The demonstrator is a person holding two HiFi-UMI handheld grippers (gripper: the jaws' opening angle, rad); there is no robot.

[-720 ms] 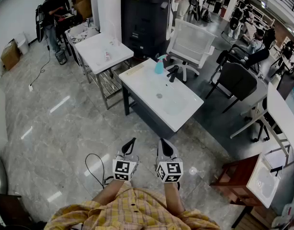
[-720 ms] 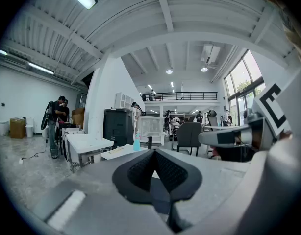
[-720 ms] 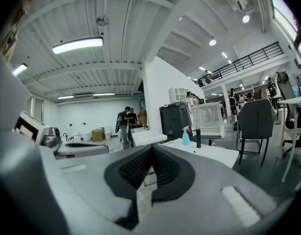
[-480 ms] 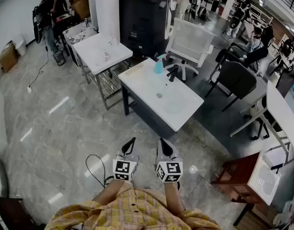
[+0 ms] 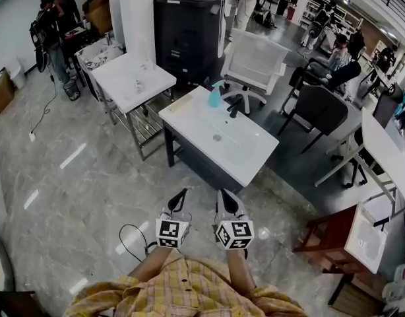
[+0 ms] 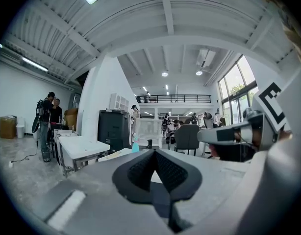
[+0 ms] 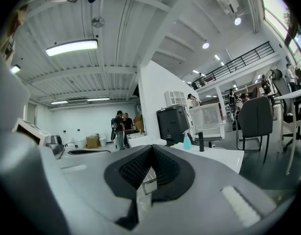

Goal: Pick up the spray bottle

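Note:
The teal spray bottle (image 5: 215, 96) stands upright at the far edge of a white washbasin top (image 5: 189, 125), next to a black faucet (image 5: 237, 103). It also shows small and far off as the spray bottle (image 6: 135, 145) in the left gripper view and the spray bottle (image 7: 187, 140) in the right gripper view. My left gripper (image 5: 179, 202) and right gripper (image 5: 227, 202) are held side by side over the floor, well short of the basin, both pointing roughly toward it. Left gripper (image 6: 154, 154) and right gripper (image 7: 151, 151) are shut with nothing between their pads.
A second white table (image 5: 133, 78) stands left of the basin, a tall black machine (image 5: 189, 28) behind it. A white mesh chair (image 5: 255, 61) and black chair (image 5: 319, 107) sit to the right. People (image 5: 51, 25) stand far left. A cable (image 5: 126, 240) lies on the floor; a wooden stand (image 5: 331, 240) is right.
The head view has swung slightly, so the basin and tables sit a little lower and further left in the picture. Both grippers keep their place in front of the person, still shut.

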